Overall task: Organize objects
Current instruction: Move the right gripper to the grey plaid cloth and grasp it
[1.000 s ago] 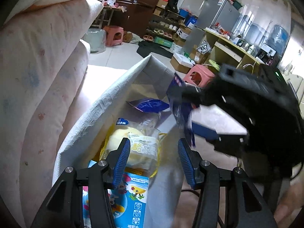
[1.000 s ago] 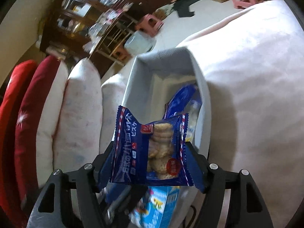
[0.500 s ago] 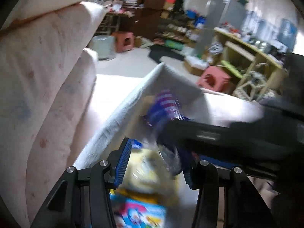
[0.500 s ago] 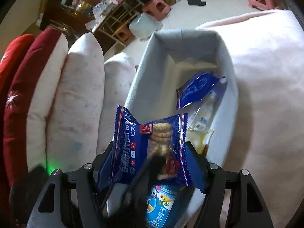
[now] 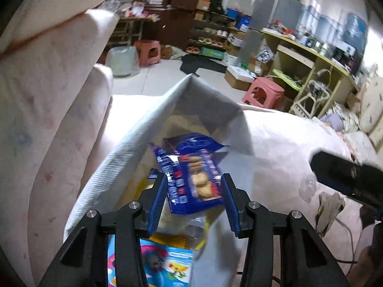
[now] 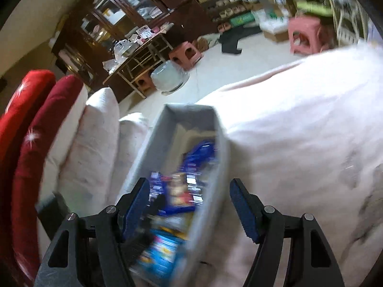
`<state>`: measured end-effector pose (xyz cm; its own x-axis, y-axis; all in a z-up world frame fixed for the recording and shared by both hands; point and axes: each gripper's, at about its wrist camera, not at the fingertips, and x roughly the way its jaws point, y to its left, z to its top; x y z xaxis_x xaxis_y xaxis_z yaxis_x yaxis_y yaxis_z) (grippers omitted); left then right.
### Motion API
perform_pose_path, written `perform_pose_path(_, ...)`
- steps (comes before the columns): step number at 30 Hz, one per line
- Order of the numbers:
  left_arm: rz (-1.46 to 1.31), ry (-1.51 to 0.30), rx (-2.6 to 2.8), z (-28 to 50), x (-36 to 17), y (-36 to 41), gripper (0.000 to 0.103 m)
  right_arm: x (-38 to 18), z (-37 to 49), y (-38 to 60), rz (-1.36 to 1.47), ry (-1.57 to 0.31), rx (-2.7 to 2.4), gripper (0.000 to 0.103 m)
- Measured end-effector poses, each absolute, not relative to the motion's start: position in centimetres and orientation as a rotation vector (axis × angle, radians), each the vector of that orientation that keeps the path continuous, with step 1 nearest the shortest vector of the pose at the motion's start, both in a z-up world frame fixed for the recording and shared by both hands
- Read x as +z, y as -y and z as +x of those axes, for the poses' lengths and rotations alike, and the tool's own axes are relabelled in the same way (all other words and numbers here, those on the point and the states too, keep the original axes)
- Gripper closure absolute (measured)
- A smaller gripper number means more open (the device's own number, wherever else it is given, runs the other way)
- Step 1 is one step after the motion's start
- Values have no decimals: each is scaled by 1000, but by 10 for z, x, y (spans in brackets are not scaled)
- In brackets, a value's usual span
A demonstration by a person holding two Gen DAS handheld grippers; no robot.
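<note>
Left wrist view: the biscuit pack [image 5: 194,177] lies in the grey bin [image 5: 134,153], between the left tool [image 5: 194,201]'s closing, not yet touching pads. I'd judge it's being settled; next, nudge it flat. The right tool [image 6: 189,205] hangs spread and empty. Bin walls crowd; the bed [image 5: 275,148] offers room.

Bed with pale pink cover [image 5: 275,143], grey fabric bin on it

Grey bin [image 5: 134,153] sits directly on the cover, long side just beside the white patterned pillows [image 5: 47,95] stacked at the left; red cushions [image 6: 26,124] behind those in the right wrist view. To the right on the cover: a small clear plastic piece [image 5: 307,189], a crumpled grey wrapper [image 5: 329,205], a thin dark cable [image 5: 347,229]. Cover wrinkled, otherwise bare.
</note>
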<state>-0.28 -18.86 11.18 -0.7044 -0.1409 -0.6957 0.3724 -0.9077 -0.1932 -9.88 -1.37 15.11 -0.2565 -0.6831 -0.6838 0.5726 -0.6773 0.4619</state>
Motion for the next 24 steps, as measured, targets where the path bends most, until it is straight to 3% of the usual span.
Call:
perform_pose_path(12, 1103, -295, -2834, -24, 116, 105, 58, 138, -82, -158, 1082, 7, -2148, 34)
perform_pose_path(19, 1216, -211, -2880, -37, 99, 58, 58, 168, -76, -290, 997, 39, -2500, 34)
perform_pose_path(24, 1275, -160, -2908, -39, 84, 26, 58, 186, -78, -356, 948, -69, -2760, 34)
